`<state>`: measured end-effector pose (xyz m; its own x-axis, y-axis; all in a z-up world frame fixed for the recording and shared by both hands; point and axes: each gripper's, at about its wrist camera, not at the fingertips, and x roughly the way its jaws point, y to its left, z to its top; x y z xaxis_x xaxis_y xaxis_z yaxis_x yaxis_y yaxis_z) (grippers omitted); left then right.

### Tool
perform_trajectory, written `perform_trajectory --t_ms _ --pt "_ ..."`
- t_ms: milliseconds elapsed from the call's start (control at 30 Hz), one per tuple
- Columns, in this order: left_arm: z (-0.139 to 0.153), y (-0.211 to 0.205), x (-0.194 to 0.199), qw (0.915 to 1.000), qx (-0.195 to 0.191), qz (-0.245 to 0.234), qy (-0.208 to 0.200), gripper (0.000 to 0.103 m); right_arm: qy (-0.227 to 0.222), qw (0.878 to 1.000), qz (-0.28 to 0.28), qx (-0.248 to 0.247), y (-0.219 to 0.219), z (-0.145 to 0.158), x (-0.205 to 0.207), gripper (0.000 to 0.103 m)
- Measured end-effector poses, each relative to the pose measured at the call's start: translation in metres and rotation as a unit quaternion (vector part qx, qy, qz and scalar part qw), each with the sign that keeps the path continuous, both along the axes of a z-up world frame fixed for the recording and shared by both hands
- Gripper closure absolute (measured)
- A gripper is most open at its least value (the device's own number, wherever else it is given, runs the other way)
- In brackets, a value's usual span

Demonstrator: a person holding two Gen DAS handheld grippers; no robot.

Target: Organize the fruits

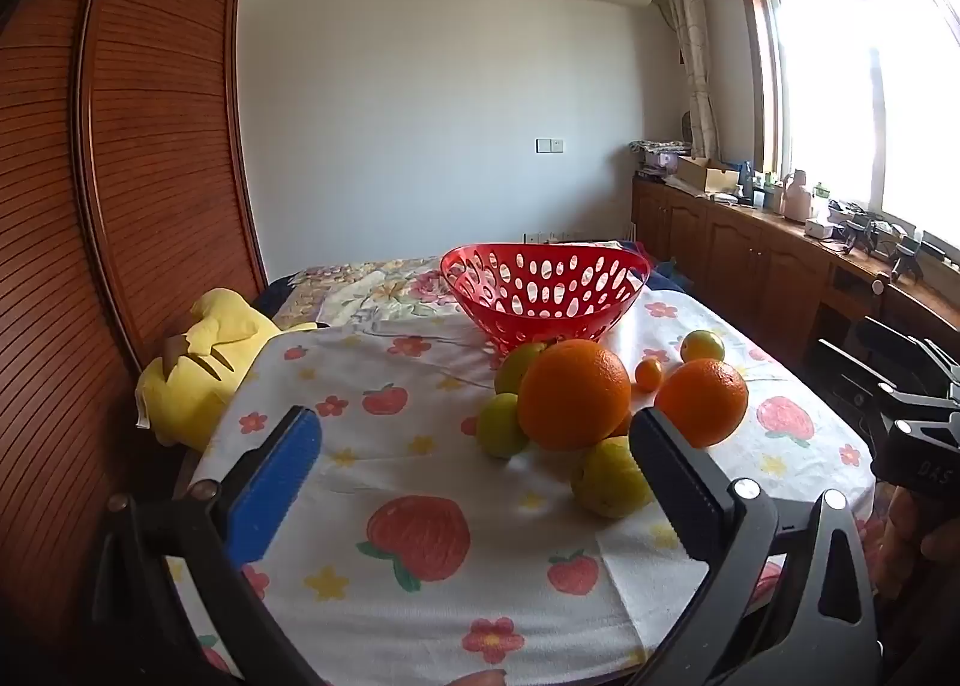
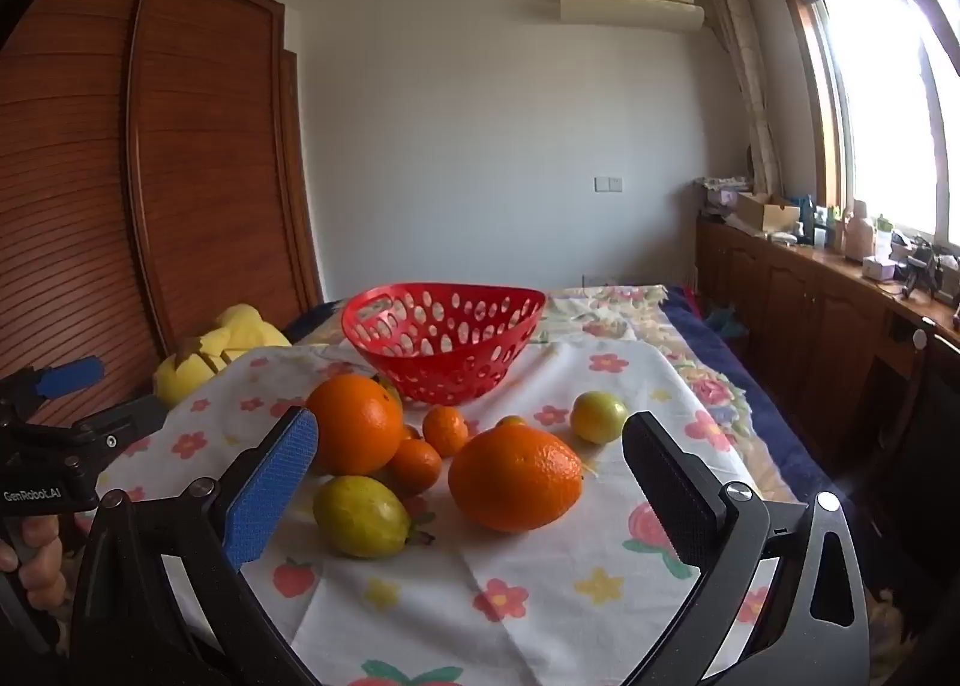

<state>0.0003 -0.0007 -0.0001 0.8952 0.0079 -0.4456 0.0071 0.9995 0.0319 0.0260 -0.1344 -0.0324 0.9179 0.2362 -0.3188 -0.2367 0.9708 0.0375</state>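
An empty red perforated basket (image 1: pixel 543 290) (image 2: pixel 444 338) stands at the far side of the flower-print cloth (image 1: pixel 420 434). In front of it lie loose fruits: a big orange (image 1: pixel 573 395) (image 2: pixel 357 425), a second orange (image 1: pixel 702 401) (image 2: pixel 516 476), small tangerines (image 1: pixel 649 374) (image 2: pixel 445 431), and several yellow-green fruits (image 1: pixel 606 476) (image 2: pixel 360 515). My left gripper (image 1: pixel 475 422) (image 2: pixel 99 398) hovers open, short of the fruit pile and left of it. My right gripper (image 2: pixel 471 425) (image 1: pixel 888 362) is open too, with the second orange just beyond its fingertips. Neither holds anything.
A yellow plush toy (image 1: pixel 198 374) (image 2: pixel 222 350) lies at the cloth's left edge beside a wooden wardrobe (image 1: pixel 150 146). A low cabinet (image 2: pixel 810 314) with clutter runs under the window on the right. Behind the basket is a floral blanket (image 2: pixel 600 302).
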Motion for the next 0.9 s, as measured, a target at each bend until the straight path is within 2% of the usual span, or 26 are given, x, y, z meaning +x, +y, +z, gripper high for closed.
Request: perform_trajectory --t_ms 900 --pt "0.012 0.002 -0.009 0.9999 0.003 -0.007 -0.013 0.0 0.001 1.0 -0.002 -0.005 0.003 0.003 -0.003 0.0"
